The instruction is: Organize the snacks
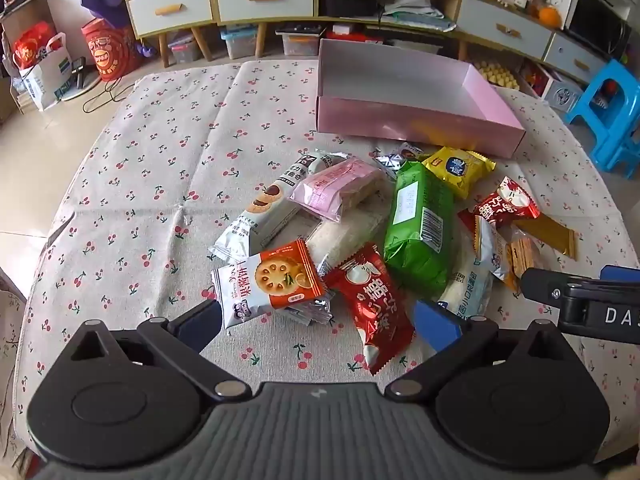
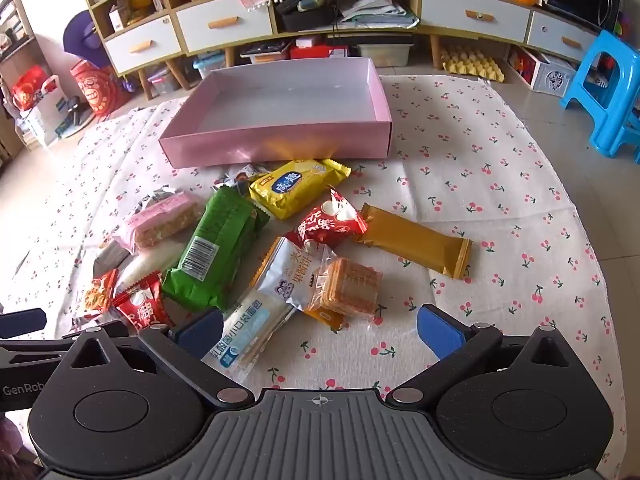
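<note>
A pile of wrapped snacks lies on the cherry-print cloth in front of an empty pink box [image 1: 420,114] [image 2: 280,144]. My left gripper [image 1: 320,322] is open, its jaws either side of an orange-and-white biscuit pack [image 1: 272,284] and a red candy pack [image 1: 376,304], holding nothing. My right gripper [image 2: 320,330] is open over a white bread pack [image 2: 248,332] and a clear cracker pack [image 2: 348,288], empty. A green pack [image 1: 420,224] [image 2: 216,244], a yellow pack [image 2: 296,186], a pink pack [image 1: 336,188] and a gold bar [image 2: 416,240] lie in the pile.
The right gripper's body [image 1: 584,300] shows at the right edge of the left wrist view. A blue plastic stool [image 2: 604,92] stands right of the table. Cabinets with drawers [image 2: 224,24] and floor clutter line the back. Bare cloth [image 1: 160,160] lies left of the pile.
</note>
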Available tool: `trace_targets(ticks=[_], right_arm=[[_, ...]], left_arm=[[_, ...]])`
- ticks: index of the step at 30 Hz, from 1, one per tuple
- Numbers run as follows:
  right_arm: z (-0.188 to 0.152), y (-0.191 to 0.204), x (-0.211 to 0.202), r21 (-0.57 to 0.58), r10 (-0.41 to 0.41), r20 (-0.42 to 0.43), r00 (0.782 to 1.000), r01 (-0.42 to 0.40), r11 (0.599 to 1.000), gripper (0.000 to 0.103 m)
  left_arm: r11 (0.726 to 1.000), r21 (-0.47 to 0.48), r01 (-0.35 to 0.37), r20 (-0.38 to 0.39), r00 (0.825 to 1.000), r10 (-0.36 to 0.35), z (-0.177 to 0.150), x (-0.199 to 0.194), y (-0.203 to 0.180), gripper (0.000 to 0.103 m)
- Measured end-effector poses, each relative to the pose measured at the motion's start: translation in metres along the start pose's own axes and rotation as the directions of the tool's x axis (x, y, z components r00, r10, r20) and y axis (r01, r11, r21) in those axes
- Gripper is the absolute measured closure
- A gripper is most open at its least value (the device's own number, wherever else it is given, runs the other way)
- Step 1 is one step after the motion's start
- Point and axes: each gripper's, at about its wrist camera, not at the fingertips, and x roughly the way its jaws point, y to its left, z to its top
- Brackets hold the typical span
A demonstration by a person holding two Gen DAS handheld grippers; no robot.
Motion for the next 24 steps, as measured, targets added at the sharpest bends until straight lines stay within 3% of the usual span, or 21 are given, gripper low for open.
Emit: trace_targets(ticks=[24], right_arm=[[-0.0017,0.0042,0.0015,-0.017,-0.011,-0.01,1.0,0.011,1.0,0.0]], left_arm=[[1.0,-0.007,0.012,-0.002,1.0,-0.012,-0.0012,0.0003,0.0012,0.001]])
